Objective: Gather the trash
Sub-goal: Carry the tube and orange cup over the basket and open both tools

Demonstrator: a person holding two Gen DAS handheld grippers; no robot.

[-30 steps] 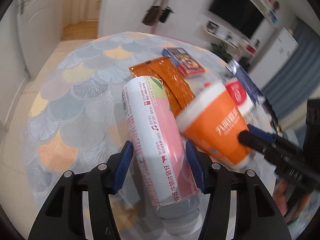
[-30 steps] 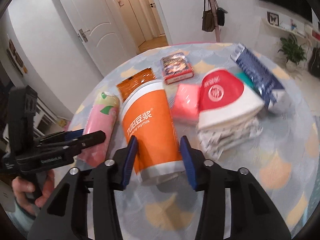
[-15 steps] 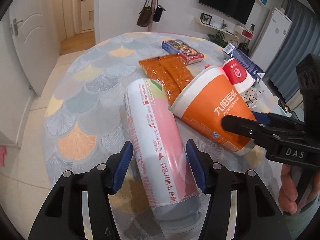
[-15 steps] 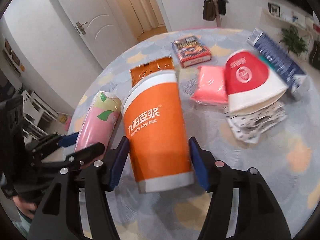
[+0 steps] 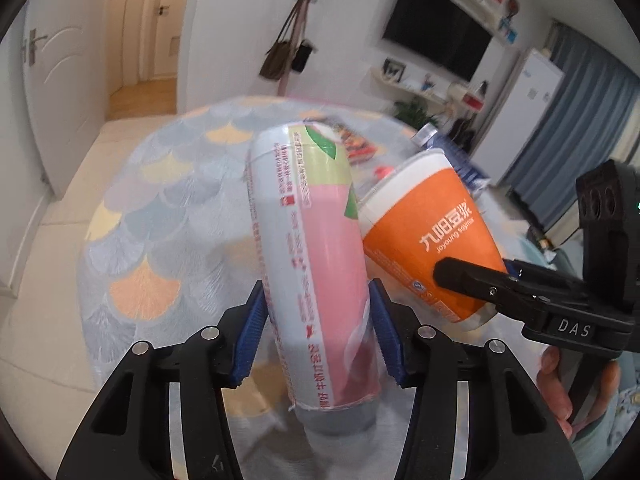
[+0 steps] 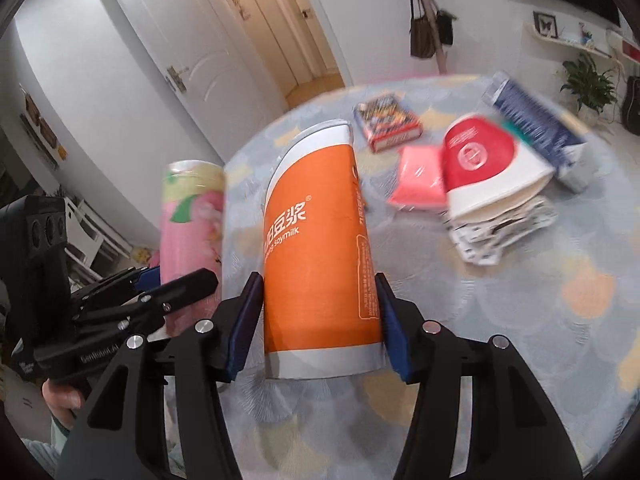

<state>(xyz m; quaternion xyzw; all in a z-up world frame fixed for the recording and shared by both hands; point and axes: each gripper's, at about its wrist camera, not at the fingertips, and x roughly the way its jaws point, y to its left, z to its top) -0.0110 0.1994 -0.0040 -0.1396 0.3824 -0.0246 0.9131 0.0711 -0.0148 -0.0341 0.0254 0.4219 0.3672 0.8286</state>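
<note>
Left tongs point(image 5: 318, 330): blue pads pressed on both sides of a pink-and-white bottle point(image 5: 312, 248), grey cap end toward the camera, the far end tilted up and away from the round table point(image 5: 160, 208); the jaws have just been closing further on the bottle, which lies between them. Right tongs point(image 6: 318, 322): blue pads clamped on the lower part of an orange paper cup point(image 6: 320, 248), white rim pointing away, the cup raised off the tablecloth; these jaws have likewise just been narrowing, with the cup between them. The two held things stand side by side, the cup's rim just beside the bottle's upper end in the left wrist view; whether they touch cannot be told. From the left wrist view the right tongs enter at the right edge, with fingers point(image 5: 554, 376) of the person's hand on the handle; from the right wrist view the left tongs enter at the lower left, a hand point(image 6: 60, 398) beneath them. On the table beyond the cup: a red-and-white paper cup point(image 6: 488, 168) lying on its side atop crumpled printed paper point(image 6: 500, 228); a pink packet point(image 6: 418, 178) touching it at the left; a small red-edged box point(image 6: 388, 124) farther back; a dark blue carton point(image 6: 536, 128) at the far right. Both views are blurred. Off the table: a white door point(image 6: 192, 64), bags on a coat stand point(image 6: 428, 32), a potted plant point(image 6: 586, 84).
</note>
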